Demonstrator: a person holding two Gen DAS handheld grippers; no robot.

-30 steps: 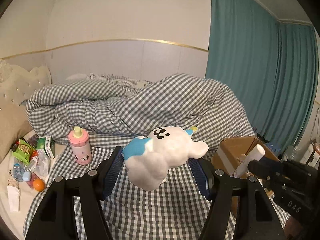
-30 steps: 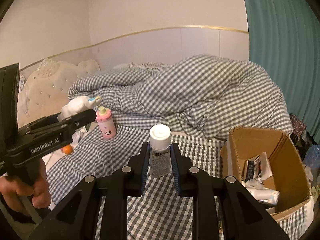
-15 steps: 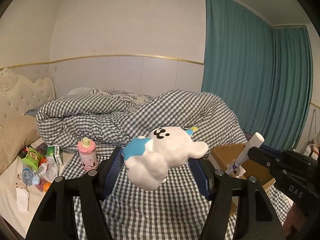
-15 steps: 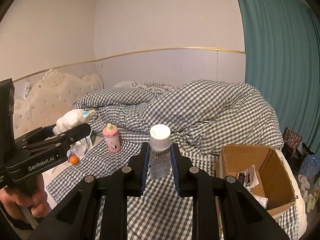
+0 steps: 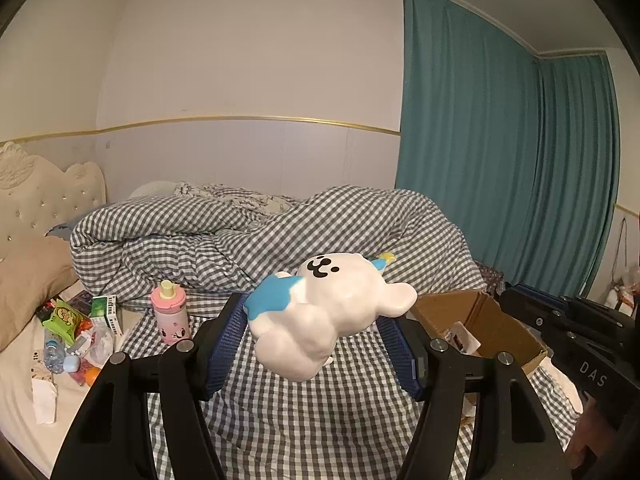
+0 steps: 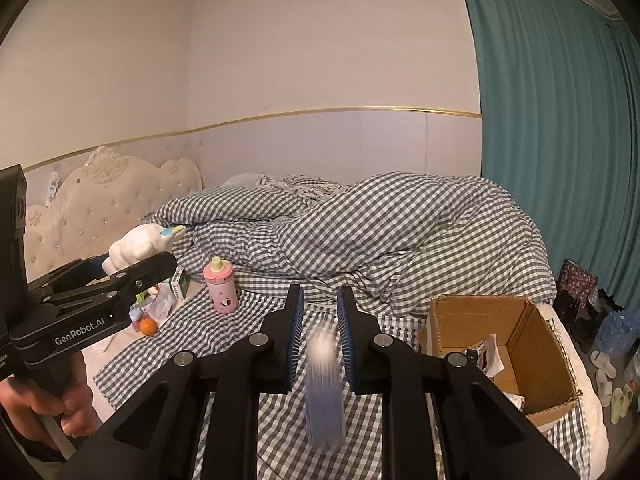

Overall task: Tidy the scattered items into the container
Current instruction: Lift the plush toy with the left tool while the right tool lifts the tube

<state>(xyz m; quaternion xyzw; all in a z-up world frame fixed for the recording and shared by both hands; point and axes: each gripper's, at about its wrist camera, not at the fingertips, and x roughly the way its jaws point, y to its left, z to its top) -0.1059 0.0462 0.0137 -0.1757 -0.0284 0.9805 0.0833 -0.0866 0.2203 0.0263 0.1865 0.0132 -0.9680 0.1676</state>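
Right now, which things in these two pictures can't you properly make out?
- Blurred object between the right tongs, right view: motion blur, so what it is and its label are unreadable.
- Cardboard box contents: its front wall hides most of them.
- Pile of small items by the pillow, left view: too small to name.
- White toy in the left tongs: underside faces away.
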